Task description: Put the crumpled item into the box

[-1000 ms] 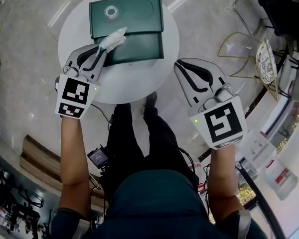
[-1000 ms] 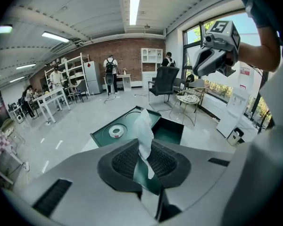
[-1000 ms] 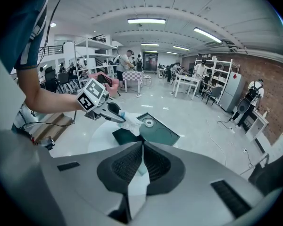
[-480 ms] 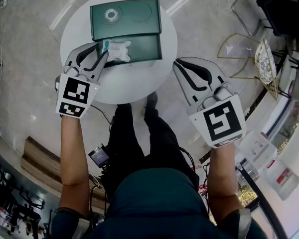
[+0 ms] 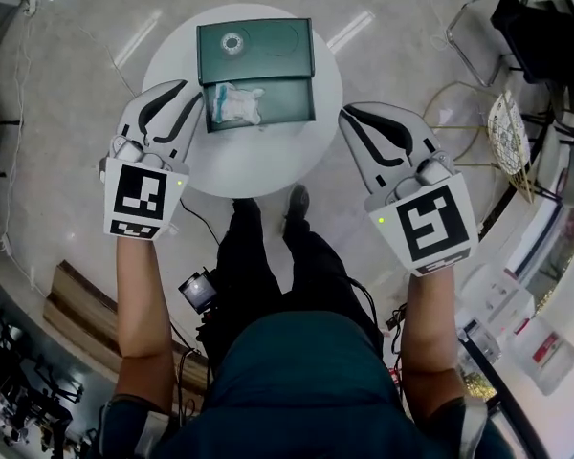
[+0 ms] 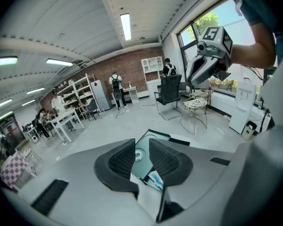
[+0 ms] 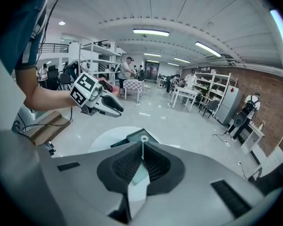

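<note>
One step done: crumpled item (image 5: 235, 103) lies in box (image 5: 289, 99); left gripper (image 5: 191, 92) jaws just opened, nothing btwn; right gripper (image 5: 352, 115) pinched together, empty. Next, prob.: close lid (image 5: 258, 38).

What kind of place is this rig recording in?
Probably an open lab or workshop: a brick wall, storage shelves and work tables with people around them.

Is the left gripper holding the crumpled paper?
No, the crumpled paper lies in the green box, and the left gripper's jaws are empty.
</note>
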`<state>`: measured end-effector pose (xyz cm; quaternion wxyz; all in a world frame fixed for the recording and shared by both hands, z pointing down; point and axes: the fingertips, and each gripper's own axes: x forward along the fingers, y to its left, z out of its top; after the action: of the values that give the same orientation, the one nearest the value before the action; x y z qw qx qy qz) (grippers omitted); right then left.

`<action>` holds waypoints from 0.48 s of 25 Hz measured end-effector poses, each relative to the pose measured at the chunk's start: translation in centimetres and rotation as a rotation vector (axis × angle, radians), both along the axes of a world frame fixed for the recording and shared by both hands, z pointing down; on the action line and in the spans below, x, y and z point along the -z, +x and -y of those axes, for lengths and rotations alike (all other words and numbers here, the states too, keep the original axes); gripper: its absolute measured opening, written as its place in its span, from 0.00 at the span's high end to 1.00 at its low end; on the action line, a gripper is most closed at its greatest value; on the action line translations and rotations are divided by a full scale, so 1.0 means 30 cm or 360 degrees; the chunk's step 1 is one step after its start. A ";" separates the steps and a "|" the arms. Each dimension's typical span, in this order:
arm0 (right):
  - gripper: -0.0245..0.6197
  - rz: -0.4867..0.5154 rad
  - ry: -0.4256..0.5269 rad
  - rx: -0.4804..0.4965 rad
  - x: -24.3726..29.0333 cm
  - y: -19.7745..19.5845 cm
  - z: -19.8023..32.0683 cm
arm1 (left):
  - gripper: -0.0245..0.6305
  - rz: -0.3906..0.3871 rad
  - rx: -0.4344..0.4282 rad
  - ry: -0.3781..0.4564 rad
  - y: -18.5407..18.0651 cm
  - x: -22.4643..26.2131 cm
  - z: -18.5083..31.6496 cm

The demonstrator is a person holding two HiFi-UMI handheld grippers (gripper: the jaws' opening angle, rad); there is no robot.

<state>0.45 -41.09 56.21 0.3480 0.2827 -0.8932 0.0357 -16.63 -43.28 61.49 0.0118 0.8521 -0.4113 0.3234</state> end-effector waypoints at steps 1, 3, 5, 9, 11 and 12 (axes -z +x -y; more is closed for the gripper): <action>0.90 0.0006 0.0019 0.0002 0.037 0.004 -0.004 | 0.80 -0.0004 0.0013 0.0047 -0.002 0.060 -0.006; 0.90 0.0009 0.0061 0.0017 0.111 0.013 -0.016 | 0.84 -0.0013 0.0037 0.0147 -0.006 0.183 -0.024; 0.90 0.0011 0.0098 0.0035 0.179 0.018 -0.031 | 0.88 -0.0020 0.0053 0.0240 -0.009 0.301 -0.047; 0.90 0.0011 0.0163 0.0057 0.308 0.021 -0.063 | 0.93 -0.0014 0.0030 0.0360 -0.003 0.512 -0.113; 0.90 0.0020 0.0214 0.0088 0.386 0.005 -0.085 | 0.93 -0.0012 0.0012 0.0397 -0.005 0.613 -0.163; 0.90 0.0027 0.0241 0.0098 0.427 -0.005 -0.098 | 0.93 -0.0015 0.0006 0.0416 -0.008 0.664 -0.192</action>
<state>0.31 -38.16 43.39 0.3190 0.2802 -0.9045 -0.0401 -16.87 -37.53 41.58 -0.0967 0.8470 -0.4516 0.2632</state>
